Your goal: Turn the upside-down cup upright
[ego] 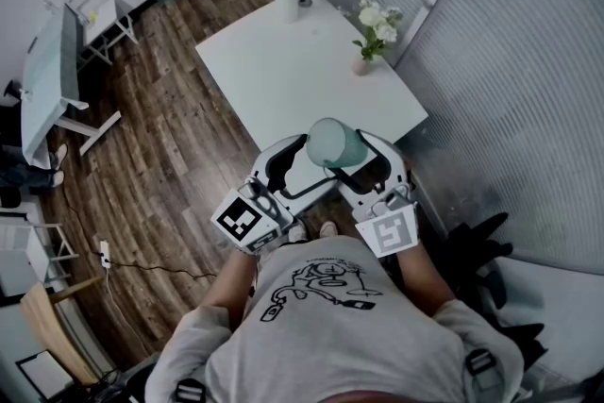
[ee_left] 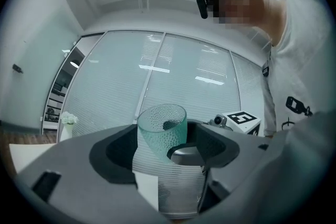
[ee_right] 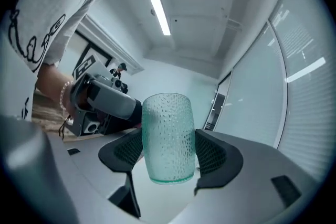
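Right gripper view: at frame centre, the pale green dimpled glass cup (ee_right: 168, 131) is clamped by the right tongs (ee_right: 169, 157), raised above the white worktop (ego: 283, 71). The left tongs (ee_left: 165, 153) are spread apart, with the cup seen between them.

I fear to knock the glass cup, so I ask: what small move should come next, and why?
Probably draw the left gripper back from the green glass cup. Its jaws stand open on both sides of the cup without pressing, while the right gripper alone is shut on it, rim downward. Once clear, the right wrist could roll it upright.
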Demonstrator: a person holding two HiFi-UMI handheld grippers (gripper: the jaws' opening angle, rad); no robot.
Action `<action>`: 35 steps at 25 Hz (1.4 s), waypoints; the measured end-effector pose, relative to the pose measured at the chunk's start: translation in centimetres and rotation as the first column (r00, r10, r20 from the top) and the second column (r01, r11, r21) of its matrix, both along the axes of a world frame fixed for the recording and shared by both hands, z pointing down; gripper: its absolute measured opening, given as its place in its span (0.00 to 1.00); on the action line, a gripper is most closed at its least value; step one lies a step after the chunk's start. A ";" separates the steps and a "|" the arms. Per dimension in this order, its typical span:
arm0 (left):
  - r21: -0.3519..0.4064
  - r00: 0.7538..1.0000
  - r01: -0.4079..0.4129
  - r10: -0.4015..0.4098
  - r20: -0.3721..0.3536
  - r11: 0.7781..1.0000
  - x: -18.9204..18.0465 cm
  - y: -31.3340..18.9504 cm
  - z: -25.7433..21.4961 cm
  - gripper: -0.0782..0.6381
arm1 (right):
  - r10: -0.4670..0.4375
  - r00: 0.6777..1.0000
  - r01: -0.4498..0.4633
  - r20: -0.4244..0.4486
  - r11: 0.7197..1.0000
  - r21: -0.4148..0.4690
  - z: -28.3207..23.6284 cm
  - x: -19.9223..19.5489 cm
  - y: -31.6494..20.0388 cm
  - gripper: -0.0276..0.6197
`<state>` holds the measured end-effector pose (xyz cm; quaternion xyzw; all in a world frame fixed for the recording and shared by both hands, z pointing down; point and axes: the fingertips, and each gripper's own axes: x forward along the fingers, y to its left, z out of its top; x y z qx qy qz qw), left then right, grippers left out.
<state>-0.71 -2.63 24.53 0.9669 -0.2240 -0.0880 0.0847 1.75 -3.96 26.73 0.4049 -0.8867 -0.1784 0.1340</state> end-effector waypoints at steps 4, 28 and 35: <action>0.018 1.000 -0.014 0.014 -0.010 1.000 0.5 -0.2 -0.8 0.58 | -0.023 0.973 0.040 0.230 0.997 -0.070 -0.4 0.5 0.0 0.55; 0.054 0.998 -0.030 0.027 0.055 0.998 1.4 0.9 -0.3 0.58 | -0.157 0.912 0.232 0.380 0.960 -0.159 1.2 -0.3 2.2 0.54; 0.050 0.991 -0.036 0.029 0.132 0.998 1.4 1.4 1.1 0.57 | -0.153 0.921 0.234 0.358 0.953 -0.193 2.4 -0.6 2.5 0.54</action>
